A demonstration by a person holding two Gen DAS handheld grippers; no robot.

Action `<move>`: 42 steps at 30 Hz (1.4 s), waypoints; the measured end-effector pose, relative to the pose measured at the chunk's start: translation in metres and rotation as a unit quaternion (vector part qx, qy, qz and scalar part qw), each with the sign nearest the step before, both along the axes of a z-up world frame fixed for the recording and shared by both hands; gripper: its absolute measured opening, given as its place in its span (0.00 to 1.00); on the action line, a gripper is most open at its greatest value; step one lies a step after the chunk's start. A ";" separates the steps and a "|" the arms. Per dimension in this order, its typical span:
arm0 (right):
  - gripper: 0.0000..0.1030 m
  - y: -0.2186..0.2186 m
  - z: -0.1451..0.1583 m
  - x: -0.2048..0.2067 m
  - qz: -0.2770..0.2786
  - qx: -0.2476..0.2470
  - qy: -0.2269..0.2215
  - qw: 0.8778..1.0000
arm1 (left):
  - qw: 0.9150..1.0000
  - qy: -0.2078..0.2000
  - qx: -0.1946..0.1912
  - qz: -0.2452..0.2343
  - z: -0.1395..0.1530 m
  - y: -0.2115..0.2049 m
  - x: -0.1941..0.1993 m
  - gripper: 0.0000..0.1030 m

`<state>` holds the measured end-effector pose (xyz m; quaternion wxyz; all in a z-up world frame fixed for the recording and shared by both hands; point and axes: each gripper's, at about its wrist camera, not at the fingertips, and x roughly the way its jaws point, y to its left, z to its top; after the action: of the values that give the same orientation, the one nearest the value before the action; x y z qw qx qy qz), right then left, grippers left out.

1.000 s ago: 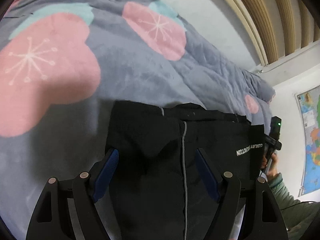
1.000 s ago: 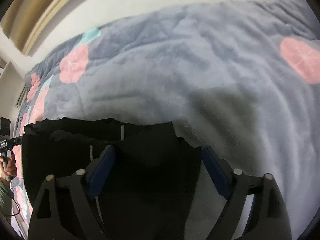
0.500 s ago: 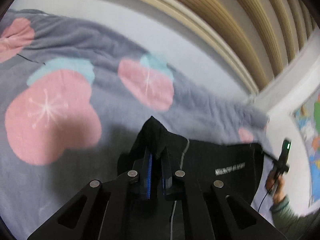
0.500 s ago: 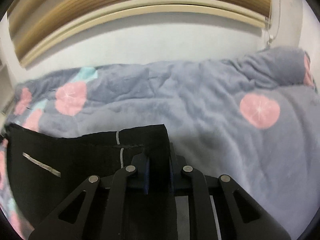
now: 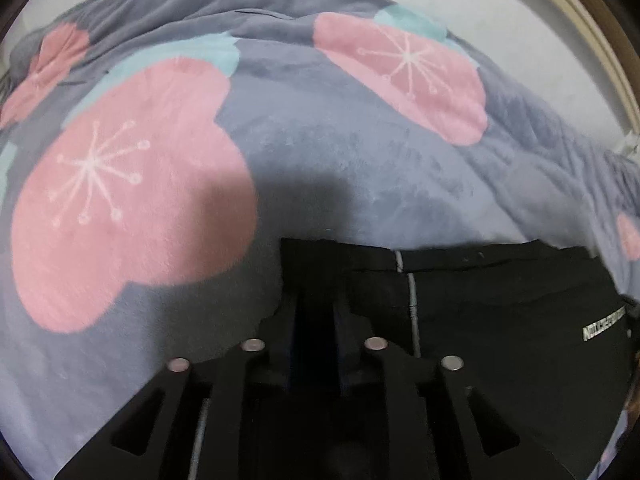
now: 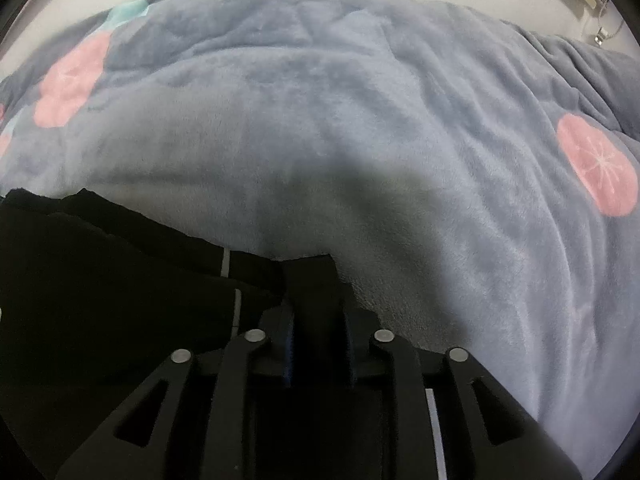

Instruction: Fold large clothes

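Left wrist view. My left gripper (image 5: 314, 312) points steeply down at a black garment (image 5: 508, 320) that lies on a grey fleece blanket (image 5: 320, 152). The blanket carries large pink blossoms (image 5: 128, 192) with pale teal leaves. The gripper's fingers (image 5: 286, 344) stand close together with the near left corner of the garment between them. Its jaws have just been opening slightly from a tight pinch. The dark cloth against dark fingers leaves me unable to tell whether the pads still press on it.

The garment spreads from this corner toward the right of the view. Its far edge runs almost straight across the blanket. A thin grey stripe (image 5: 412, 296) runs down the cloth just right of the gripper. A small white line of lettering (image 5: 604, 323) sits near the garment's right side; I cannot read it. A pale wall (image 5: 500, 12) rises behind the bed.

Right wrist view. My right gripper (image 6: 316, 312) also points steeply down. It straddles the opposite near corner of the same garment (image 6: 100, 280). Its fingers (image 6: 348, 320) are likewise close together with black cloth between them, the jaws having just been opening a little. Again, I cannot tell whether the pads grip. Here the garment extends leftward, with layered, slightly uneven far edges and a short white stripe (image 6: 225, 261). Bare blanket (image 6: 400, 140) fills everything beyond and to the right, and the gripper's shadow (image 6: 360, 188) falls on it just ahead of the corner.
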<state>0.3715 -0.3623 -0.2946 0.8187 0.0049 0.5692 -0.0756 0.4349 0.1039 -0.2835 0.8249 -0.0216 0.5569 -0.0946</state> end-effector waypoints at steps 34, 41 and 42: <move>0.75 0.130 0.050 -0.116 0.049 0.097 -0.033 0.994 | 0.991 -0.007 -0.085 -0.099 0.032 -0.113 -0.169 0.52; 0.75 0.128 0.078 -0.072 0.050 0.075 -0.078 0.993 | 0.988 -0.058 -0.109 -0.096 0.073 -0.121 -0.139 0.52; 0.73 0.128 0.067 -0.063 0.045 0.078 -0.064 0.994 | 0.989 -0.054 -0.101 -0.090 0.068 -0.123 -0.133 0.52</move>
<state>0.3087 -0.2343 -0.2280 0.8532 0.0481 0.5194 0.0062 0.3014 -0.0196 -0.2152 0.8354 -0.0494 0.4988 -0.2256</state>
